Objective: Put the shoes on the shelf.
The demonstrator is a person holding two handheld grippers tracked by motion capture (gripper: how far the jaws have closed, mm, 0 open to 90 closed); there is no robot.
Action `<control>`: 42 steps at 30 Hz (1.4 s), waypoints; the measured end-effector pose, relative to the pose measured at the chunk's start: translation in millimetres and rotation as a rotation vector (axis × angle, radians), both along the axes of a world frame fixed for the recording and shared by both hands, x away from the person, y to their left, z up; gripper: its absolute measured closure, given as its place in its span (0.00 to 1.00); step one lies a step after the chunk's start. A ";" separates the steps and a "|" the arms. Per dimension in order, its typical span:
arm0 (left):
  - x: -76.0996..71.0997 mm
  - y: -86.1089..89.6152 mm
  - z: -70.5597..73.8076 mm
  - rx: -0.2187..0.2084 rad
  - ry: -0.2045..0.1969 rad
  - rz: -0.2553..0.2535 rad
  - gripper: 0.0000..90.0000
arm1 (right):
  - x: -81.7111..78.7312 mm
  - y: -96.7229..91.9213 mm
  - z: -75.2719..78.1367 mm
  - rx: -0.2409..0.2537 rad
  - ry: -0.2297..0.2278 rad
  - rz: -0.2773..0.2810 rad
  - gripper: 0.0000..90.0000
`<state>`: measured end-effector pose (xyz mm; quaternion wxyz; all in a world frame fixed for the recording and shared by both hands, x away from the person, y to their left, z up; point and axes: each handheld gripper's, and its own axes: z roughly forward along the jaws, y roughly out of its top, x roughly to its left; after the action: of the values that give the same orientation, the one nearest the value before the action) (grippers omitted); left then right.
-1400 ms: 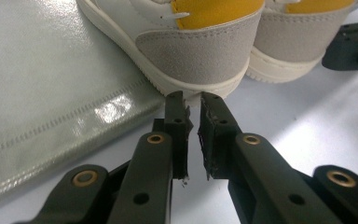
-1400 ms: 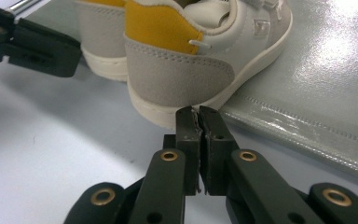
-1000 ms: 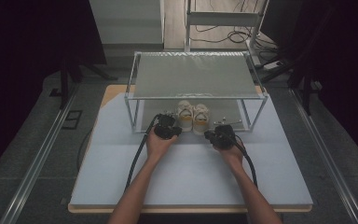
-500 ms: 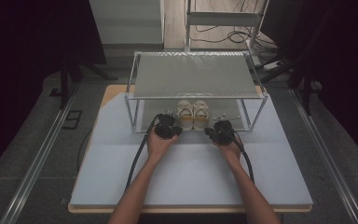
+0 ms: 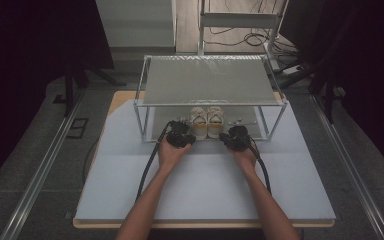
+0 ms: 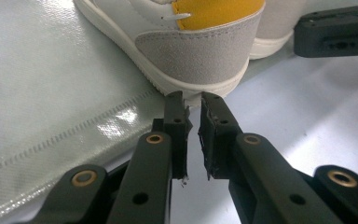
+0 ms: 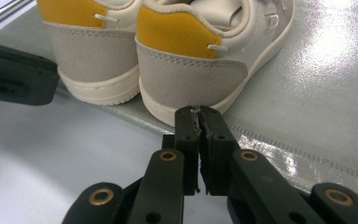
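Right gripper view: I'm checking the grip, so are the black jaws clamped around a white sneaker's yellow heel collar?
No, the right gripper, jaws shut, sits low at the white sneaker's sole edge.

Both forearms are bare, no sleeves or gloves anywhere. Each hand carries a chunky black hand-held gripper, the left hand-held gripper (image 5: 181, 135) and the right hand-held gripper (image 5: 237, 137), all matte black plastic. A thick black cable (image 5: 149, 164) trails off the left one toward the near side, and a matching cable (image 5: 263, 169) loops back from the right one. Up close, the jaws are flat black bars on linkage arms, with brass-coloured rivets (image 6: 154, 138) ringing the pivots and small plain holes drilled beside them. The inner pads (image 6: 210, 140) look rough and a bit chewed up at the edges, same story on the right pair (image 7: 193, 135).
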<state>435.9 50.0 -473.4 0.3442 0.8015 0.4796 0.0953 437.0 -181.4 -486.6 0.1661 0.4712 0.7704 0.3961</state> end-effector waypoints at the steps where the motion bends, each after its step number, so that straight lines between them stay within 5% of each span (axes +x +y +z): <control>1: 1.5 -0.1 -0.1 -0.001 0.002 0.004 0.90 | -0.1 0.2 0.0 -0.003 -0.002 0.002 0.96; 7: 15.2 2.7 -1.3 0.036 0.007 0.002 0.89 | -0.2 0.4 0.1 -0.002 -0.001 0.003 0.96; 10: 15.8 -0.5 -2.8 0.001 0.040 0.057 0.89 | 0.0 0.0 0.1 -0.004 -0.002 0.004 0.96; 25: 16.6 -2.9 -3.6 0.006 0.031 0.032 0.89 | 11.8 4.1 -1.8 -0.010 -0.004 -0.028 0.96; 28: 16.6 0.3 -1.7 0.036 -0.007 -0.004 0.86 | 10.4 3.3 -1.6 -0.010 -0.007 -0.029 0.95; 32: 11.5 2.9 2.8 0.027 -0.037 -0.005 0.78 | 4.0 -0.7 2.8 0.007 -0.015 -0.021 0.93; 35: -1.4 5.5 7.8 -0.012 -0.047 0.037 0.68 | -6.1 -5.7 10.1 0.011 -0.044 0.001 0.86; 37: -5.9 10.5 10.5 -0.007 -0.062 -0.004 0.63 | -11.5 -8.1 13.0 0.014 -0.055 0.017 0.77; 42: -24.6 13.4 15.2 -0.020 -0.080 0.001 0.53 | -24.8 -11.3 15.2 0.015 -0.070 0.047 0.62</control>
<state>411.3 63.4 -458.1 0.3711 0.7933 0.4668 0.1224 412.2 -192.7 -471.4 0.1801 0.4401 0.7719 0.4219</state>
